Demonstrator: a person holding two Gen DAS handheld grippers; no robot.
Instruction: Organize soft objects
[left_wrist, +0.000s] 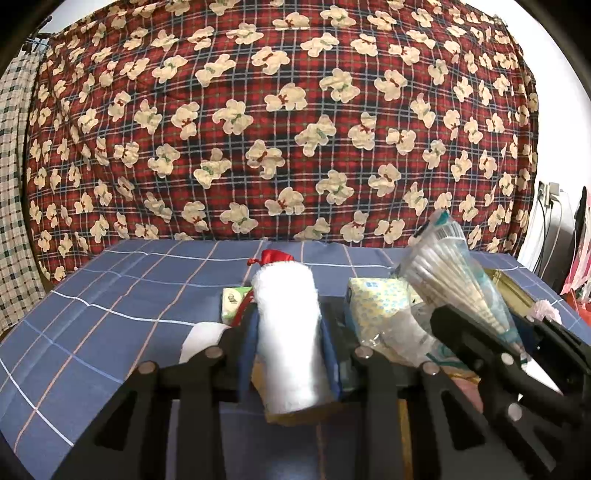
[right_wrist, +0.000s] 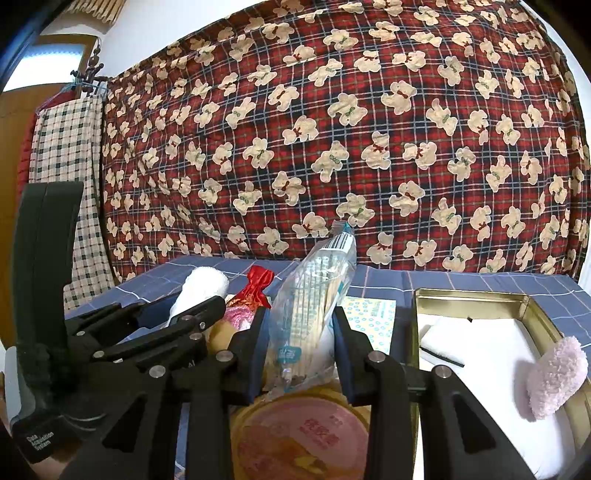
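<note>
My left gripper (left_wrist: 286, 325) is shut on a rolled white towel (left_wrist: 286, 332), held upright above the blue checked tablecloth (left_wrist: 110, 295). My right gripper (right_wrist: 299, 332) is shut on a clear plastic bag of wooden sticks (right_wrist: 314, 306), which tilts up to the right; the same bag (left_wrist: 454, 280) shows at the right of the left wrist view. The towel (right_wrist: 201, 290) and the left gripper (right_wrist: 177, 314) appear at the left of the right wrist view. A gold tin box (right_wrist: 480, 295) stands at the right, with a white sponge (right_wrist: 443, 343) and a pink fluffy cloth (right_wrist: 557, 376) in it.
A red drawstring pouch (right_wrist: 256, 286), a pink knitted item (right_wrist: 240, 317), a patterned tissue pack (left_wrist: 380, 299) and a small green packet (left_wrist: 234, 301) lie on the table. A round pink-lidded tub (right_wrist: 299, 435) sits below my right gripper. A red teddy-bear quilt (left_wrist: 295, 129) hangs behind.
</note>
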